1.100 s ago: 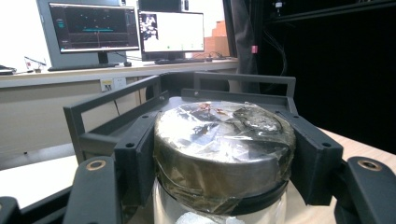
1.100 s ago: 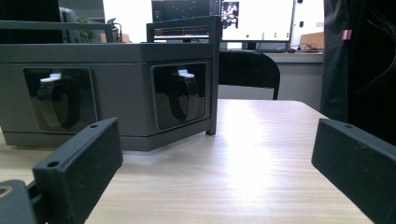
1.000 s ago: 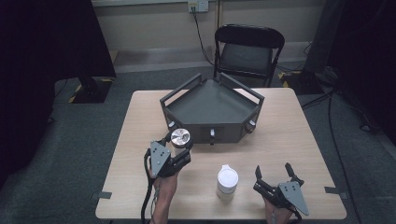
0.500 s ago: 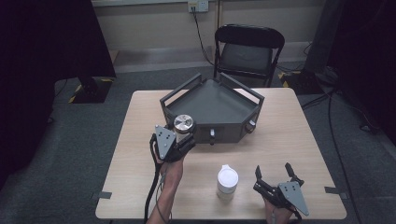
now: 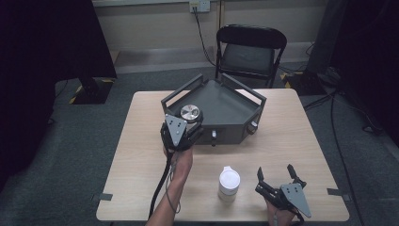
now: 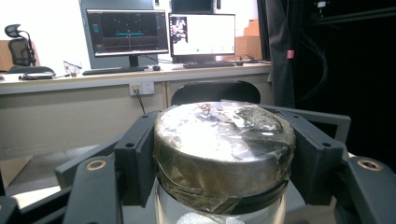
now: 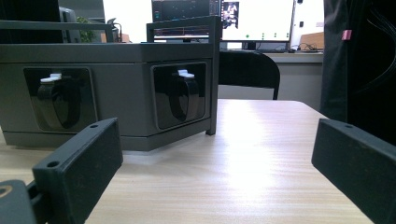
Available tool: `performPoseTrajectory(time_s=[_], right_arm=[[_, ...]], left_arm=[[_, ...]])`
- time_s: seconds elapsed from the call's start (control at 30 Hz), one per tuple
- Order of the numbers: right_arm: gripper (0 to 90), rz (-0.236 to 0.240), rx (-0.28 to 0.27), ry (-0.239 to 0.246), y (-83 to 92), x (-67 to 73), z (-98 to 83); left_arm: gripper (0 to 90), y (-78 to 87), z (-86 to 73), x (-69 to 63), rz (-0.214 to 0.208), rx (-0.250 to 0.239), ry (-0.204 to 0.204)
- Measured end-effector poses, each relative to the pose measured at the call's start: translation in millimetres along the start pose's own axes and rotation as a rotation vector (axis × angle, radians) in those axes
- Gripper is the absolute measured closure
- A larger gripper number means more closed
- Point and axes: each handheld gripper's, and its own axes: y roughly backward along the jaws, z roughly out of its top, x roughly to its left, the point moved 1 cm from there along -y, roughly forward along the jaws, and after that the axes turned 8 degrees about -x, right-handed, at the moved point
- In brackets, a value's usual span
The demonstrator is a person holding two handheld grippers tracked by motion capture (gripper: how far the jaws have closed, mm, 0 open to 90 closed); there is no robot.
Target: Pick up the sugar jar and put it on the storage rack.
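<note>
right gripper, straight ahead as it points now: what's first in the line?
Probably the front wall of the grey tray: the right gripper, jaws open, points along bare table toward its corner. Depth is unclear.

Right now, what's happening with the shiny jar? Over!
Left gripper shut on the silver-lidded jar, at the grey tray front corner. Right gripper open, low on the table. White-lidded jar stands apart.

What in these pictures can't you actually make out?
- Jar contents: left gripper view, the fingers and bottom edge cut off its glass body.
- Tray front fittings: high view, too small.
- White container: high view shows just its top; contents hidden.
</note>
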Motion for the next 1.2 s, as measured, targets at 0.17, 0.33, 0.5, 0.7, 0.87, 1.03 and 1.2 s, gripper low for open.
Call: performPoseTrajectory(time_s=[0.17,0.33,0.5,0.7,0.87,1.03,1.2], right_arm=[[0.6,0.000,0.000,0.001,0.0,-0.1,0.0],[0.6,0.001,0.000,0.000,0.0,-0.3,0.0],[0.6,0.002,0.000,0.000,0.0,-0.4,0.1],[0.6,0.003,0.000,-0.001,0.3,-0.8,0.0],[0.6,0.003,0.000,0.000,0.3,-0.8,0.1],[0.6,0.004,0.000,-0.001,0.5,-1.0,0.0],[0.6,0.002,0.000,0.000,0.4,-0.8,0.1]], left_arm=[[34.8,-18.0,4.5,3.9,0.008,0.011,0.018],[34.8,-30.4,4.2,5.8,0.016,0.016,0.023],[34.8,-46.3,1.0,9.0,0.032,0.023,0.055],[34.8,-58.8,-0.9,6.6,0.050,0.014,0.042],[34.8,-66.0,-3.9,2.0,0.043,0.038,0.034],[34.8,-71.4,-9.8,2.5,0.036,0.050,0.006],[34.8,-73.6,-11.6,5.6,0.038,0.058,0.029]])
